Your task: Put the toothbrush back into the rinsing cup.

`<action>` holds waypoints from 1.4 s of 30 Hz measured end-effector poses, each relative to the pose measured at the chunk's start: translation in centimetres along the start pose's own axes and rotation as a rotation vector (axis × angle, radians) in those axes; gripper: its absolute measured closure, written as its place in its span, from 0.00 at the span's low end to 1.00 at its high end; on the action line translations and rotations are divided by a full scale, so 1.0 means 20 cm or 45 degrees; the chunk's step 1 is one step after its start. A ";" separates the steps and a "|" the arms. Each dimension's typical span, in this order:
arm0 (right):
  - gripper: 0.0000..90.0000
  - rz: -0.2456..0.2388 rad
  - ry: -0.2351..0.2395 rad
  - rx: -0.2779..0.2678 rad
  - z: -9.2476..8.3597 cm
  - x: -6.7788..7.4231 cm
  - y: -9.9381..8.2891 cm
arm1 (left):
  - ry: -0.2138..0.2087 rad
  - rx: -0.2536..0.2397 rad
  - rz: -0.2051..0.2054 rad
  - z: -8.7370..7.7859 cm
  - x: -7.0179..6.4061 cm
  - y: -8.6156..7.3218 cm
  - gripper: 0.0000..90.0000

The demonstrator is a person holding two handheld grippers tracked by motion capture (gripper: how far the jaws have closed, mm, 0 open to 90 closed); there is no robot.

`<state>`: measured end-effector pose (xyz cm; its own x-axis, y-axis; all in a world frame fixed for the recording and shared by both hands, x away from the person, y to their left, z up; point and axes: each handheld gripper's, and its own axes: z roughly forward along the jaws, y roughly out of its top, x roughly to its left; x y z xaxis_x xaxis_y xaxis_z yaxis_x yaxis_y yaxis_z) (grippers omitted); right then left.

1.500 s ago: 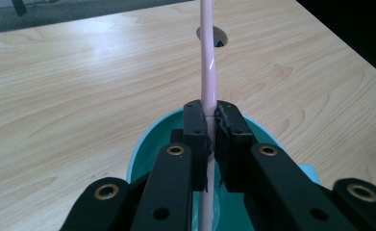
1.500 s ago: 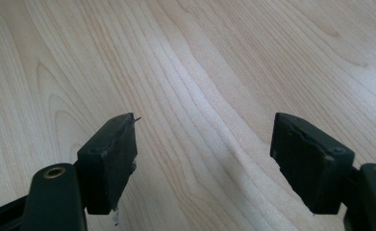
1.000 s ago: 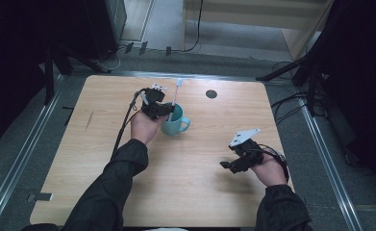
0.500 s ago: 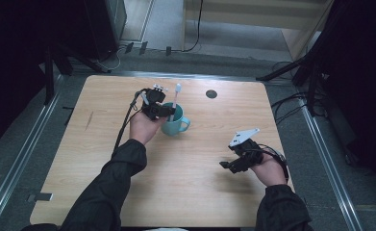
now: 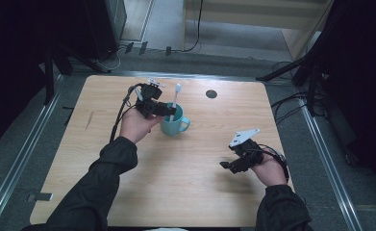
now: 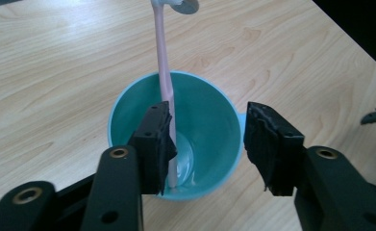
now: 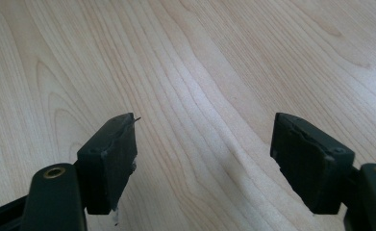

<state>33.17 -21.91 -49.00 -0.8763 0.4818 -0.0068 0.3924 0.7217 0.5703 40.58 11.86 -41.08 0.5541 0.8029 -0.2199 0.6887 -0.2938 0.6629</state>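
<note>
While the pale pink plastic toothbrush (image 6: 164,72) stood leaning in the round teal ceramic mug (image 5: 174,124) (mid-surface, slightly far), the left gripper (image 5: 172,110) had just been opening its fingers, gripping nothing; the right gripper's (image 7: 202,159) fingers gaped empty.

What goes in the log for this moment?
left gripper: just opened, over mug | toothbrush: standing in mug, released | right gripper: open, empty

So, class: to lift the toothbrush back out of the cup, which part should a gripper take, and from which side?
Probably the bare handle of the toothbrush above the cup rim, coming from above: it stands nearly upright, leaning on the rim, and its lower end sits deep inside.
</note>
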 end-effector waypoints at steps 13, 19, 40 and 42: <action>0.27 0.006 -0.005 0.009 0.00 0.00 0.00 | 0.017 0.056 0.050 -0.18 0.04 -0.08 0.44; 0.26 -0.003 -0.008 0.002 -0.01 0.02 0.01 | 0.036 0.031 0.037 -0.22 0.07 -0.14 0.45; 0.25 0.008 -0.017 -0.009 -0.01 0.00 0.00 | 0.006 0.082 -0.024 -0.26 0.22 -0.46 0.44; 0.25 0.007 -0.017 -0.008 -0.01 0.00 0.00 | 0.005 0.074 -0.029 -0.26 0.24 -0.50 0.44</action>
<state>33.03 -22.04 -48.81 -0.8703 0.4923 -0.0147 0.3952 0.7160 0.5755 33.97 21.32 -44.96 0.5361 0.8117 -0.2319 0.7274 -0.3048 0.6149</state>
